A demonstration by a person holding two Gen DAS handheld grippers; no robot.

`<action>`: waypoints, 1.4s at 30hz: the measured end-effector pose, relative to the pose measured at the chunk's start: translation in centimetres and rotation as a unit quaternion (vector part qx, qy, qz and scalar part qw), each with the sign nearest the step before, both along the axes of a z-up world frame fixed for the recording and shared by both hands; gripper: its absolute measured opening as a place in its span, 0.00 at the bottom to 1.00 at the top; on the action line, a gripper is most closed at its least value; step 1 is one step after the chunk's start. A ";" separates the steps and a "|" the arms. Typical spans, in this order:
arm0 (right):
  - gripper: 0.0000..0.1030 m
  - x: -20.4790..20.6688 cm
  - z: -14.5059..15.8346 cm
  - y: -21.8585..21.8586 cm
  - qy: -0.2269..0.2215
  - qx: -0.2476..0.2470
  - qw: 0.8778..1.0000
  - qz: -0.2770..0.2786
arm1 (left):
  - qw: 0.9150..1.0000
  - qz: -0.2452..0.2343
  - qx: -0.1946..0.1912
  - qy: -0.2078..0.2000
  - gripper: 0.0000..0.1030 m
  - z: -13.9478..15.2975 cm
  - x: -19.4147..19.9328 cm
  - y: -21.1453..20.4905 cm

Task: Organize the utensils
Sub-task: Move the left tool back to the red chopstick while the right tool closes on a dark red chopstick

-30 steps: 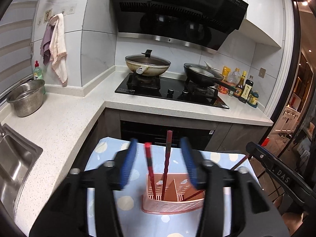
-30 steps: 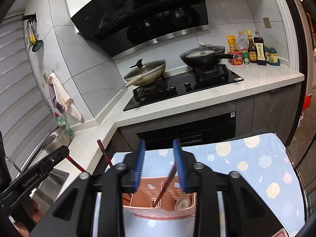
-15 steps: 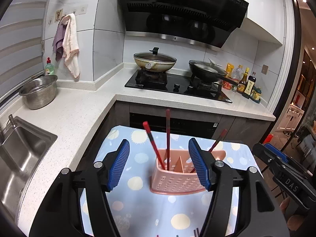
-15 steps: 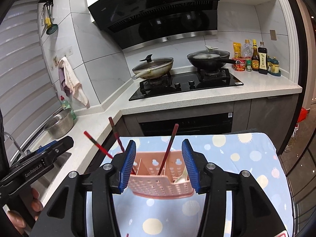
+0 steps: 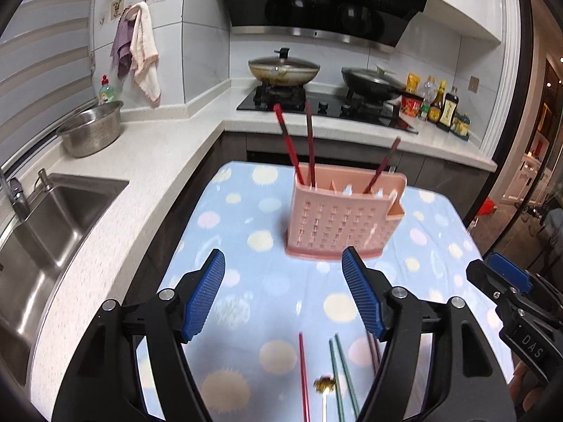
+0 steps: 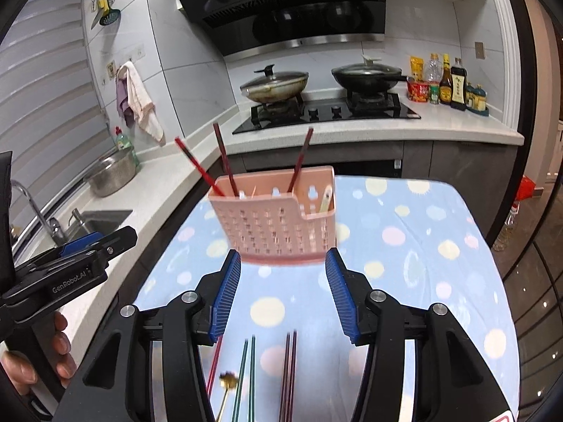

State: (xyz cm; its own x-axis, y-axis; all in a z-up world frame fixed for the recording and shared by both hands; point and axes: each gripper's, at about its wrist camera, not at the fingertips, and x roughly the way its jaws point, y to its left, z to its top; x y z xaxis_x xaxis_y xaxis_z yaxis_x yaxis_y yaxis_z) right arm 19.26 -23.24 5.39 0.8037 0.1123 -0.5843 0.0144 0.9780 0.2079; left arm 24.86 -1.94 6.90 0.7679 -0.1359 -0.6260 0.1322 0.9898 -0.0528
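Observation:
A pink perforated utensil holder [image 5: 343,216] stands on the spotted blue cloth [image 5: 246,267]; it also shows in the right wrist view [image 6: 278,212]. Three dark red chopsticks [image 5: 309,144] stand in it, and a pale utensil [image 6: 325,202] sits in its right compartment. On the cloth near me lie a red chopstick [image 5: 303,372], a green pair [image 5: 343,372], a dark pair [image 6: 289,372] and a gold-headed utensil [image 6: 228,379]. My left gripper [image 5: 283,293] is open and empty, short of the holder. My right gripper [image 6: 283,293] is open and empty, just before the holder.
A white counter [image 5: 147,161] wraps the left and back, with a sink [image 5: 42,232], a steel bowl [image 5: 91,133], a stove with two pans [image 5: 285,70] and sauce bottles [image 5: 443,107]. The other gripper shows at each view's edge [image 6: 59,270].
Both grippers have pulled back from the holder and opened wide. The right one let go of a chopstick, which now stands in the holder. The utensils lying on the cloth have come into view.

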 end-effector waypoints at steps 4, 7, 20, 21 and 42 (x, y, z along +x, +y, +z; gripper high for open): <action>0.48 -2.4 -1.9 0.6 0.019 -0.010 1.000 -0.001 | 1.000 0.003 0.012 0.017 0.64 -1.9 -2.1 0.1; 0.48 -4.0 -3.2 1.0 0.031 -0.027 0.999 -0.002 | 0.999 0.009 0.020 0.028 0.64 -3.5 -3.4 0.2; 0.48 -9.7 -9.1 1.3 0.095 -0.032 0.995 0.000 | 0.995 0.011 0.031 0.099 0.64 -9.3 -7.7 0.2; 0.48 -10.0 -9.5 1.3 0.099 -0.033 0.995 0.000 | 0.994 0.010 0.034 0.104 0.64 -9.7 -8.1 0.2; 0.48 -12.8 -16.0 2.3 0.177 -0.041 0.983 0.022 | 0.984 0.005 0.060 0.170 0.64 -16.2 -13.3 1.2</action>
